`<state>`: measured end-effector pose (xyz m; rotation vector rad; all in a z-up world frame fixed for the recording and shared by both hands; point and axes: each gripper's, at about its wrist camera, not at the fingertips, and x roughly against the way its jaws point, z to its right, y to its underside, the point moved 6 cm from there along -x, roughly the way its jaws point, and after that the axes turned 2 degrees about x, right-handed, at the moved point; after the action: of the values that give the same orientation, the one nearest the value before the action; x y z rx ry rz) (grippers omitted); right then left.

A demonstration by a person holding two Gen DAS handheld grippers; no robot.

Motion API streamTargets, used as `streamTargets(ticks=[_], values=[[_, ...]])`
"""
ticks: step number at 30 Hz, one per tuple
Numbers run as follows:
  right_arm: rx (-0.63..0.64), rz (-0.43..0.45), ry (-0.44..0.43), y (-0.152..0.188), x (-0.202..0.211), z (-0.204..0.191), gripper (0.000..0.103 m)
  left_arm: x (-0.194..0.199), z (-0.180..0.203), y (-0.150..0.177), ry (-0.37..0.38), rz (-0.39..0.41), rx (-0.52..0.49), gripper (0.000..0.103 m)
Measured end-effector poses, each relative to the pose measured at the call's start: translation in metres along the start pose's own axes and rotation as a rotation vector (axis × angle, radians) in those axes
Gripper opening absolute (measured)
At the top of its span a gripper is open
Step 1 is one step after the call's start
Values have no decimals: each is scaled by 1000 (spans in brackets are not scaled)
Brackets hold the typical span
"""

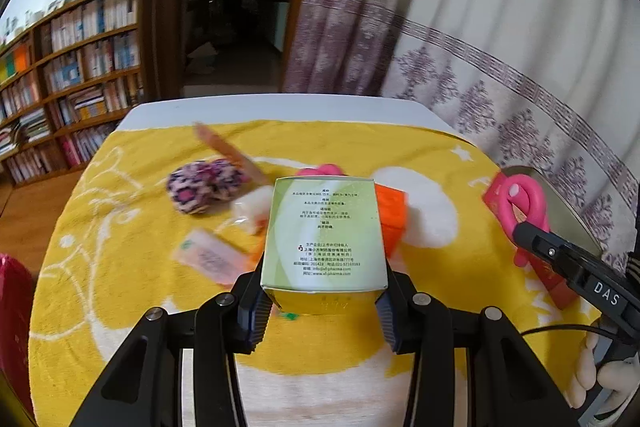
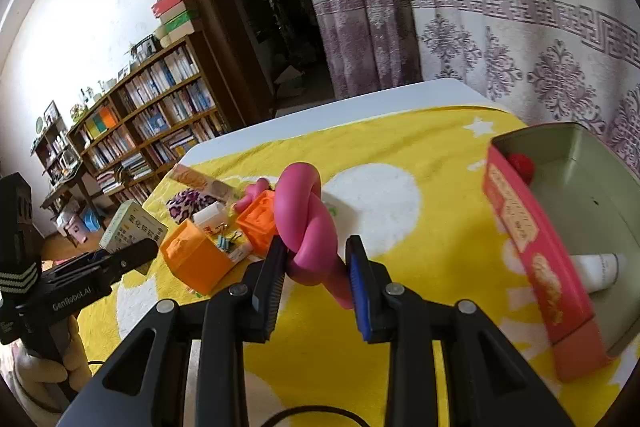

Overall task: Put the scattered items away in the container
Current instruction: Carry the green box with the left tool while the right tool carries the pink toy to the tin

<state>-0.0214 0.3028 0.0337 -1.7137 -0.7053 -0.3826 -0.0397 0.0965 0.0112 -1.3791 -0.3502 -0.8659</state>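
Gripping a green box [image 1: 324, 239] between left gripper [image 1: 324, 311] jaws, right gripper [image 2: 316, 275] clamping pink knotted toy [image 2: 306, 227].

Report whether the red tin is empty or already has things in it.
Not empty. The red tin is open-topped; inside lie a white tube and a red fuzzy ball. Most floor is bare.

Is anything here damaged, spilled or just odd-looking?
Nothing looks damaged or spilled. The oddest thing is the pink rubbery tube tied in a knot, held in the right gripper. Small items lie jumbled on the yellow towel.
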Motion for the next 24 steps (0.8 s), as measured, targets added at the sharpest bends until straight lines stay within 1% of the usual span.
streamTargets(ticks=[7,18,24], values=[[-49,42,50,-3,27,43,33,-10,54,-1,47,-16,-84,46],[-148,144,165,-16,86,132,33,-23,148,-5,121,-26,-217,46],[-189,161,202,-17,99,170,33,-27,192,-10,161,-27,-274,46]])
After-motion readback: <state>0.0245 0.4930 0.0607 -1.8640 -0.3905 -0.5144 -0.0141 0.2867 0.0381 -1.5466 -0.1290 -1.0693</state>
